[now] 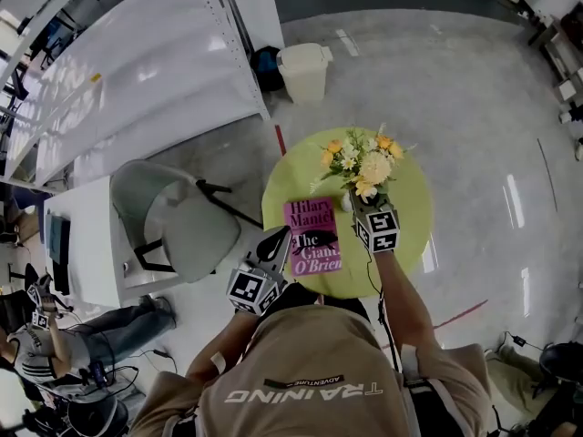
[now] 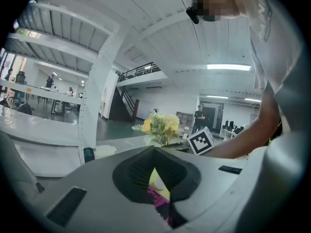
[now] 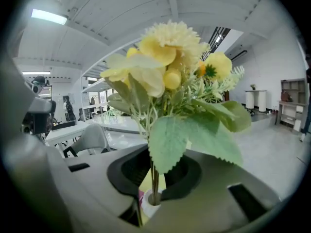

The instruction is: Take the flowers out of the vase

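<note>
A bunch of yellow and white flowers [image 1: 364, 162] stands over a small white vase [image 1: 346, 203] on the round yellow-green table [image 1: 414, 203]. My right gripper [image 1: 358, 206] reaches in from the near side, shut on the stems just above the vase mouth [image 3: 150, 201]. In the right gripper view the flowers [image 3: 170, 72] and their leaves fill the picture, and the stems run down between the jaws of the right gripper [image 3: 154, 178]. My left gripper [image 1: 275, 241] hovers shut and empty over the left edge of a pink book [image 1: 312, 235]. The left gripper [image 2: 154, 152] looks toward the flowers [image 2: 160, 125].
A grey chair [image 1: 173, 217] stands left of the table, beside a white desk [image 1: 82, 244]. A white bin [image 1: 303, 71] and a long white bench [image 1: 137, 53] lie beyond. A seated person [image 1: 55, 344] is at the lower left.
</note>
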Available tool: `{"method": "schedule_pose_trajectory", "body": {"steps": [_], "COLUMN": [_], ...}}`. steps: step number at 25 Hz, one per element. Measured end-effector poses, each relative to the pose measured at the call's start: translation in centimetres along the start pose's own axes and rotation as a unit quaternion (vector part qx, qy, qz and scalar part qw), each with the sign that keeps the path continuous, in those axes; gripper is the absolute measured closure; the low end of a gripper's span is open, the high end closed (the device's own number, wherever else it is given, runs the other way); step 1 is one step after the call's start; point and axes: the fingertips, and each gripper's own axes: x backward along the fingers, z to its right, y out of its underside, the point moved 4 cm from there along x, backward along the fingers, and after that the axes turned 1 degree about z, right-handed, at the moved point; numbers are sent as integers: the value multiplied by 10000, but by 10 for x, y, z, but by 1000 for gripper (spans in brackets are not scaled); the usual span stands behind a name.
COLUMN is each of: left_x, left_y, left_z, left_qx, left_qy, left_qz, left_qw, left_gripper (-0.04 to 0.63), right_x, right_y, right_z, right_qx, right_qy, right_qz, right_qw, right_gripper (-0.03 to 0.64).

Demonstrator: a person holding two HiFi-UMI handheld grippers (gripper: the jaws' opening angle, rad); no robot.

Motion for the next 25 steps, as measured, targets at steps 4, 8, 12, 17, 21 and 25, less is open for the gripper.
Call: {"method": "schedule_pose_trajectory", "body": {"steps": [4,8,12,17,21,25], "left_x": [0,2,0,-1,-6,-9], "left_y": [-1,0,1,1,-3,-6], "left_z": [5,11,18,26,38,50], "left_qx": [-20,-15,-10,-11,-52,-121], "left_qy": [72,146,227,308,458,601], "left_qz": [88,144,209,278,354,347], "left_qw": [9999,9998,9995,9991,9983,9975], "left_gripper": [589,589,589,589,589,589], "right_x": [11,24,42,69,95,122], "right_y": [-27,-50,-73,-87,-74,-42], "right_z": [-1,-3,-1,2,17,35], "right_qx": [145,237,236,366,106,-171], "right_qy": [-11,-12,41,121,312,654], "right_qz": [284,529,762,809,734,489], "right_qw": [9995,9983,9968,9960,9968,9965], "right_gripper": [574,574,574,575,575,577]}}
